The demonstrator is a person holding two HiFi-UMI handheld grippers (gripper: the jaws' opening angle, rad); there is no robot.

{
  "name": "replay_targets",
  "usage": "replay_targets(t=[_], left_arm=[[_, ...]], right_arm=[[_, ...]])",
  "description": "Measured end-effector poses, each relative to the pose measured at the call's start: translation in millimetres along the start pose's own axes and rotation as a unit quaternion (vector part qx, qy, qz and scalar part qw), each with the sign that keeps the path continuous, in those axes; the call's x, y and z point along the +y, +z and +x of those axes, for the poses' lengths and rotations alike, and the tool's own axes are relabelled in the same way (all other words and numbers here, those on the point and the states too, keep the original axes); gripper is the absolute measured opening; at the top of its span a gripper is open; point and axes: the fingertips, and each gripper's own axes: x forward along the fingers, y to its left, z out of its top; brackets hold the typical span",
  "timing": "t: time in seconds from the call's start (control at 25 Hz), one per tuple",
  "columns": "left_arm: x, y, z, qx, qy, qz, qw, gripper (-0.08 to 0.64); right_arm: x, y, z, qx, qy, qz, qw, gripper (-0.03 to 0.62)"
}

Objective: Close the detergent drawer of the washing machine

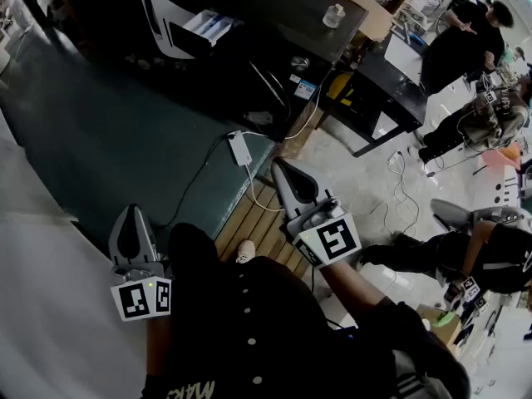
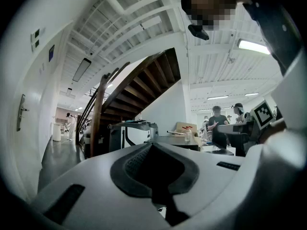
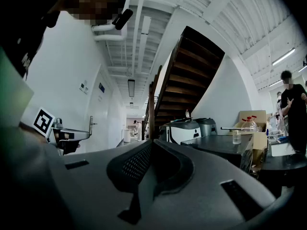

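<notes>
Pointing level out over the floor, the left gripper (image 1: 130,216) and the right gripper (image 1: 282,167) both have their jaws pressed together with nothing between the fingers. Each gripper view shows the two padded halves meeting along one ridge.

The washing machine (image 1: 170,2) stands well ahead of both pairs of fingertips. Its detergent drawer (image 1: 206,26) juts out of the front, pulled open, with its white compartments showing. Neither gripper touches it.

Seen along the left gripper's fingers, the machine sits just above and slightly left of the tips, in front of a dark staircase (image 2: 144,80). Along the right gripper's fingers it sits a little right of the tips.

Beside the machine, far beyond the right fingers, a dark table (image 1: 274,7) carries a glass bottle (image 1: 333,15). Between the right gripper's tips and the machine, a white power strip (image 1: 240,148) lies on the floor with its cable. Wooden slats (image 1: 259,223) lie just beside and under that gripper. Several people (image 1: 461,44) stand and sit well off to the right of the right fingers.
</notes>
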Motion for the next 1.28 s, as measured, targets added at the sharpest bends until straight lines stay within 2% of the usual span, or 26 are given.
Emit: replay_targets(t=[0.2, 0.32, 0.52, 0.64, 0.76, 0.8, 0.84, 0.88, 1.28], left_arm=[[-5, -3, 3, 0.001, 0.001, 0.001, 1.0, 0.014], [-5, -4, 2, 0.0, 0.006, 0.001, 1.0, 0.014], [-1, -1, -6, -0.002, 0.022, -0.006, 0.9997, 0.014], [3, -5, -5, 0.002, 0.023, -0.007, 0.9997, 0.014], [9, -6, -1, 0.006, 0.021, -0.008, 0.9997, 0.014], [10, -5, 0, 0.006, 0.02, -0.008, 0.9997, 0.014], [12, -5, 1, 0.005, 0.02, -0.008, 0.9998, 0.014], [15, -4, 2, 0.005, 0.02, -0.008, 0.9998, 0.014], [60, -6, 34, 0.003, 0.027, -0.018, 0.9995, 0.014]], right_arm=[[-3, 1, -1, -0.004, 0.006, 0.004, 1.0, 0.028], [-7, -1, -4, -0.002, -0.004, 0.006, 1.0, 0.028], [-9, -6, -6, -0.013, -0.007, 0.027, 1.0, 0.029], [-8, -12, 0, 0.002, -0.005, 0.019, 1.0, 0.029], [-4, -7, 7, -0.009, 0.003, 0.015, 1.0, 0.031], [-1, -5, 10, -0.012, 0.009, 0.016, 1.0, 0.091], [2, -6, 14, -0.01, 0.016, 0.016, 1.0, 0.223], [6, -8, 19, -0.006, 0.023, 0.017, 1.0, 0.235], [18, -3, 76, -0.012, 0.032, 0.009, 0.999, 0.189]])
